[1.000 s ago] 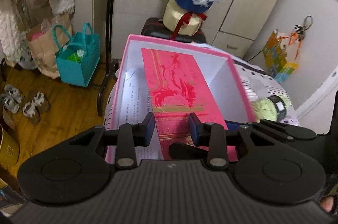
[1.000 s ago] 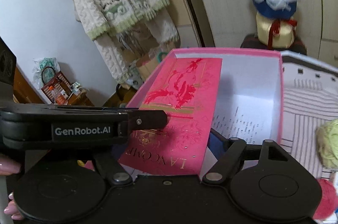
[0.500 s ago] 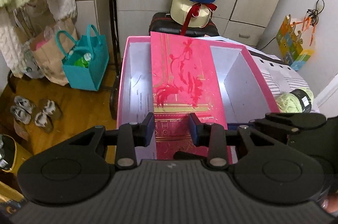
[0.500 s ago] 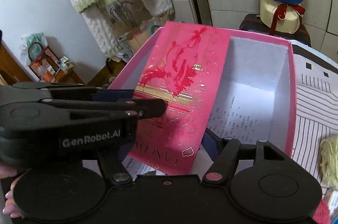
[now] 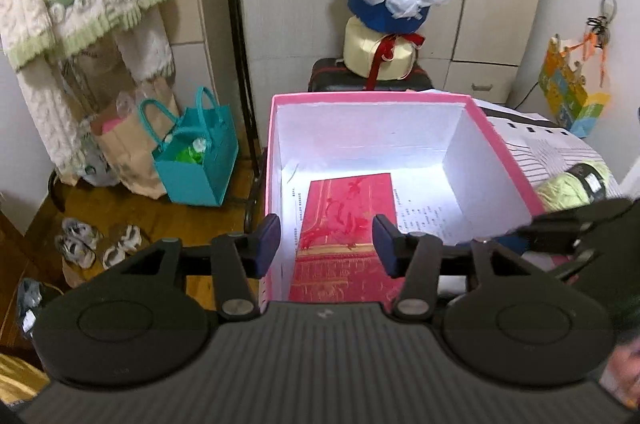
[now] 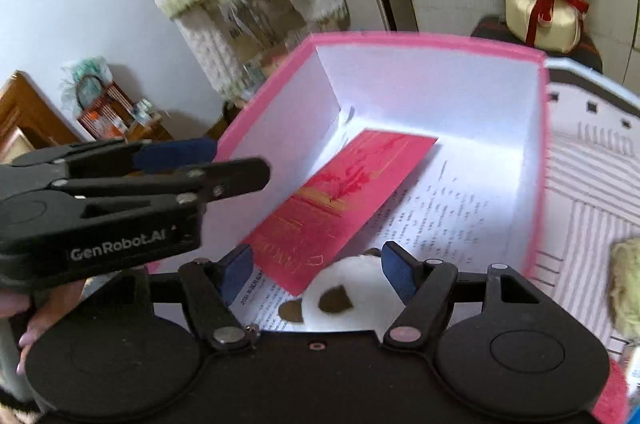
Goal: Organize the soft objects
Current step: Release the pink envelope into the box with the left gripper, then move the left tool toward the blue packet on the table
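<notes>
A flat red packet (image 5: 346, 208) lies on a printed sheet on the floor of the pink box (image 5: 500, 144); the right wrist view shows the red packet (image 6: 340, 200) too. My left gripper (image 5: 326, 244) hovers over the box's near-left corner. Its jaws are opening, with nothing between the pads. From the right wrist view the left gripper (image 6: 208, 164) sits at the left, beside the pink box (image 6: 420, 38). My right gripper (image 6: 316, 272) stands open over the near end. A white plush with brown patches (image 6: 348, 290) lies between its fingers, clear of the left pad.
A green yarn ball (image 5: 568, 184) rests on striped cloth (image 6: 592, 204) right of the box. A bouquet (image 5: 392, 4) stands on a black case behind it. A teal bag (image 5: 196, 160), shoes (image 5: 96, 244) and a hanging cardigan (image 5: 80, 4) are at the left.
My left gripper let go of the red packet, which went from leaning up out of the box to lying flat inside. The left jaws widened. The white plush came into the right view.
</notes>
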`<move>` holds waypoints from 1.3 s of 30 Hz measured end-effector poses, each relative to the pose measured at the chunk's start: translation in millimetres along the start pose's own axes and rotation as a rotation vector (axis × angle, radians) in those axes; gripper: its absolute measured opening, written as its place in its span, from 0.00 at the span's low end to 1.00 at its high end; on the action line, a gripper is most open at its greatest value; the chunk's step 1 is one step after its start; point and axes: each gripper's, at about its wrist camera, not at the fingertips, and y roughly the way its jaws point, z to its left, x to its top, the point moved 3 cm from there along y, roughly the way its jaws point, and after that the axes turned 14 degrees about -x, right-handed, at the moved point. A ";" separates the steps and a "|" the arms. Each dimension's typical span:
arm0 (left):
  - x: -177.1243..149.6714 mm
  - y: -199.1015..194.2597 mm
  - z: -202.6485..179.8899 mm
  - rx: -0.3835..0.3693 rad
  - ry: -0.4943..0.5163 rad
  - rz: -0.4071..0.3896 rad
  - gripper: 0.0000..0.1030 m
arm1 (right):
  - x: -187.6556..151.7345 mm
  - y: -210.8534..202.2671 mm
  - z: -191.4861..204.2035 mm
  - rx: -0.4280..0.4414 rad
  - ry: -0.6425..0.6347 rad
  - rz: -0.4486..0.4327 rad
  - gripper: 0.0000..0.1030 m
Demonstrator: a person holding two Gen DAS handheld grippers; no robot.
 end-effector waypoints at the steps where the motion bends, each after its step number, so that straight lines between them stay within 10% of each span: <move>1: -1.0 -5.0 -2.0 0.002 0.009 -0.005 0.49 | -2.4 -9.0 -0.4 0.017 -0.008 -0.021 0.73; 39: -68.4 -137.6 -135.1 -0.193 0.243 -0.042 0.62 | -130.4 -222.8 -10.8 -0.162 -0.247 -0.408 0.78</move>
